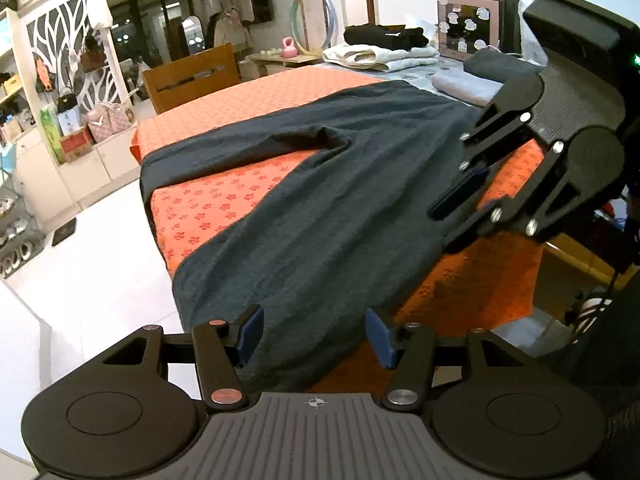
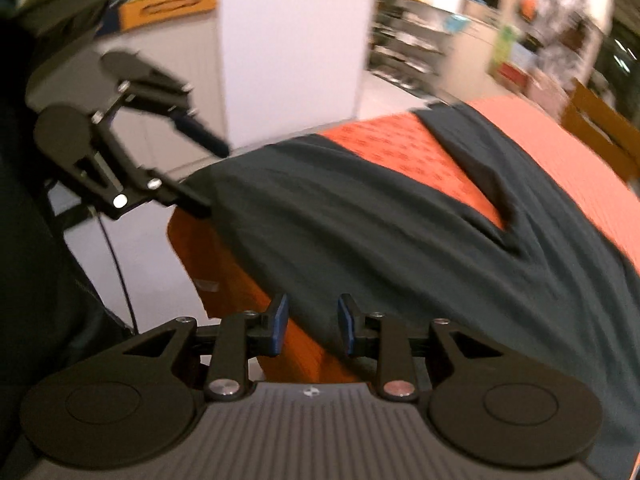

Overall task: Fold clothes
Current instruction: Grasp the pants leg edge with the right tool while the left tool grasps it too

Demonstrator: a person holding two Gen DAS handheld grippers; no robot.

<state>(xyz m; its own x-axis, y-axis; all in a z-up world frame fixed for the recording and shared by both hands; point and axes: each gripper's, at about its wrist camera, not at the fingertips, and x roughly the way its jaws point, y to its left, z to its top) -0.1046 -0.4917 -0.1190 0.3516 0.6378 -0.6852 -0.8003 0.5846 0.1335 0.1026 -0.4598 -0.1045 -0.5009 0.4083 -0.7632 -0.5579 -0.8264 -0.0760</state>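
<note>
A dark grey garment lies spread on the orange tablecloth, with two long parts forming a V; one hangs over the near edge. My left gripper is open at that near hem, and the cloth lies between the blue pads without being pinched. In the right wrist view the left gripper hovers at the garment's corner. My right gripper is open over the table edge, with the garment hem and the tablecloth under the gap. From the left wrist view the right gripper sits over the garment's right side.
Folded clothes are stacked at the table's far end: black on white, and a pale grey pile. A pink appliance stands behind them. A wooden chair stands at the far left side. White floor lies beside the table.
</note>
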